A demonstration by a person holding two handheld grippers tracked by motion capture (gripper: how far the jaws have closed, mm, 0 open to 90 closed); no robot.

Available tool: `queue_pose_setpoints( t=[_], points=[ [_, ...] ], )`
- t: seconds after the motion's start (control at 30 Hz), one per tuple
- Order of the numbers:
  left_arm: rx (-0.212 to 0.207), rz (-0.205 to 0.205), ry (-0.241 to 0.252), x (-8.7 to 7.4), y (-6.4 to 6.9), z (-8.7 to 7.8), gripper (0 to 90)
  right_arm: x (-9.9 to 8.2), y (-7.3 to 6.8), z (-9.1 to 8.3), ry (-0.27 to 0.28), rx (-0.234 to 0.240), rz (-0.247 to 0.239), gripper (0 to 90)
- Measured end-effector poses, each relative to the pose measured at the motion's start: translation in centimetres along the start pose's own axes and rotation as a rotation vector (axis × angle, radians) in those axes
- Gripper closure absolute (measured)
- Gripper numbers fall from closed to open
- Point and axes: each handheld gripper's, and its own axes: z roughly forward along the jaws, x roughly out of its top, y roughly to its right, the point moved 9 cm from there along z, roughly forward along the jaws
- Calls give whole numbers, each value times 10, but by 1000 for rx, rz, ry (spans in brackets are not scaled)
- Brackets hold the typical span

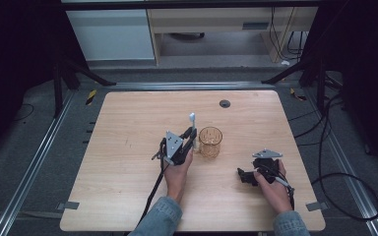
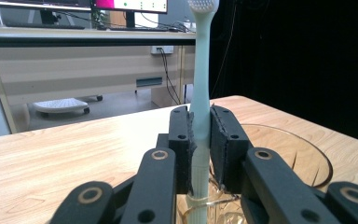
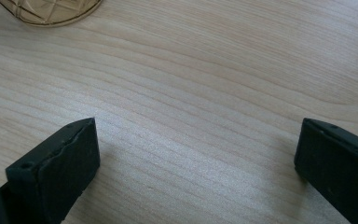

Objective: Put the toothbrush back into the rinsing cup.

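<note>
1. While the left tool [image 2: 200,140] stands clenched on a pale toothbrush [image 2: 200,84], the brush is held upright with its bristle head at the top and its lower end at the rim of the amber glass [image 1: 210,141].
2. Seen along the left tool, the pads pinch the handle low on its length, so most of the brush rises above the grip; the butt sits just at or inside the glass edge, though how deep I cannot tell.
3. From above, the left hand [image 1: 176,172] has that tool just beside the glass, on its left, near the middle of the worktop [image 1: 128,206].
4. To do this step well, I would keep the brush vertical, centre its butt over the mouth, lower until it is well inside, and only then let go, so it leans on the wall rather than tipping out.
5. Any sideways nudge against the rim could shove or topple the light glass.
6. Well apart to the right, the right tool [image 3: 196,163] rests released over bare wood, jaws wide with nothing between them, and could steady the glass if needed.
</note>
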Motion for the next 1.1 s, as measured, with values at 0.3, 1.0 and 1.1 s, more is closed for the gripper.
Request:
queue_pose_setpoints(
  t=[0.3, 1.0, 1.1],
  points=[
    [1, -2, -18, -5, -1, 0, 786, 0, 0, 0, -1, -1, -1, 3],
    [-4, 6, -45, -14, 0, -1, 785, 0, 0, 0, 0, -1, 0, 4],
    [-5, 5, -52, -15, 1, -1, 785, 0, 0, 0, 0, -1, -1, 3]
  ],
)
